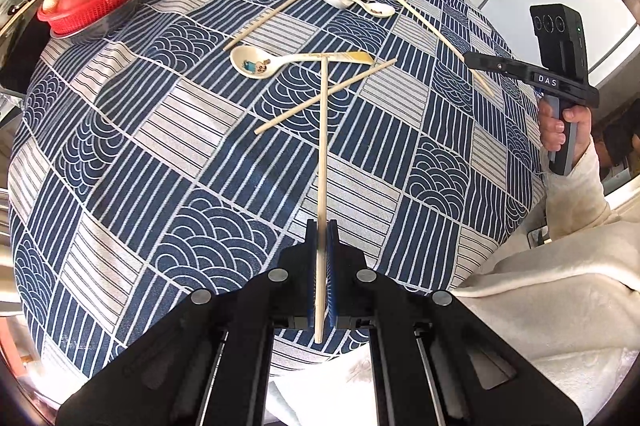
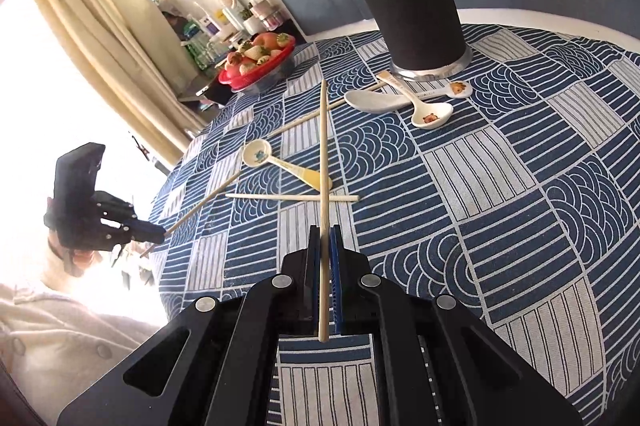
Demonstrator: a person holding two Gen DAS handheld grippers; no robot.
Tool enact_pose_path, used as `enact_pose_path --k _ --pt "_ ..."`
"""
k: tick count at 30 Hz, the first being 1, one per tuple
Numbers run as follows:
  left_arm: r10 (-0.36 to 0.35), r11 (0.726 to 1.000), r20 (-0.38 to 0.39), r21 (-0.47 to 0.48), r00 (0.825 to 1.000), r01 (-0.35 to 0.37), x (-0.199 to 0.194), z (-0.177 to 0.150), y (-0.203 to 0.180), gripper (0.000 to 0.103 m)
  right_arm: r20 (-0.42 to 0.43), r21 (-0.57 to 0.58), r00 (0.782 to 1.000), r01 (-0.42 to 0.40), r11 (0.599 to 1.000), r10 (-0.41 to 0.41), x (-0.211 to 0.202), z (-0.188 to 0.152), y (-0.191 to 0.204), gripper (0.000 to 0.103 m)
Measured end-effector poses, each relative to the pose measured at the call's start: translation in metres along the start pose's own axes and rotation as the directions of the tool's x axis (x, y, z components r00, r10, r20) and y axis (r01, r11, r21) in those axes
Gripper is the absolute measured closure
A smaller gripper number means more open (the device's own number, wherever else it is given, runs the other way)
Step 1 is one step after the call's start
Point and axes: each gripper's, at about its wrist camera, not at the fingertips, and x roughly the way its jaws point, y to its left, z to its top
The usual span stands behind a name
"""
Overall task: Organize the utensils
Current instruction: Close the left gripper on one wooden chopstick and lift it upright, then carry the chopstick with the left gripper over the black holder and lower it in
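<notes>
Evidently mid-collection: left tongs (image 1: 322, 226) and right tongs (image 2: 325, 230) each pinch a chopstick (image 1: 321, 162); next, probably, both go into the far black holder (image 2: 412, 6).

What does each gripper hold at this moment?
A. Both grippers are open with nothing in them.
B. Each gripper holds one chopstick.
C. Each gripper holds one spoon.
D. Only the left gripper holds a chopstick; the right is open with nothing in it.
B: the left gripper is shut on a chopstick, and the right gripper is shut on another chopstick; the spoons lie on the table.
</notes>
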Motion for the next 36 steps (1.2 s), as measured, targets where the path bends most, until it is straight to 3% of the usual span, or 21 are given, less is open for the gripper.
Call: enact_pose_path --k 9,19,26,36 --pt "0.031 1.000 0.184 -0.007 0.982 -0.030 -0.042 0.026 0.010 0.098 0.104 -0.043 0.994 -0.012 0.999 0.017 -0.021 0.024 0.014 0.098" --pt "0.043 0.999 0.352 0.014 0.935 -0.051 -0.066 0.066 0.021 0.098 0.194 -0.080 0.981 -0.012 0.997 0.027 -0.035 0.049 0.029 0.098" --pt "-0.012 1.000 0.463 0.025 0.886 0.001 -0.073 0.099 0.029 0.098 0.260 -0.085 0.965 -0.006 0.996 0.028 -0.044 0.069 0.034 0.098" --pt "-0.138 0.990 0.538 0.079 0.832 0.113 -0.062 0.146 0.029 0.098 0.337 -0.030 0.941 -0.010 1.000 0.019 -0.050 0.099 0.019 0.098"
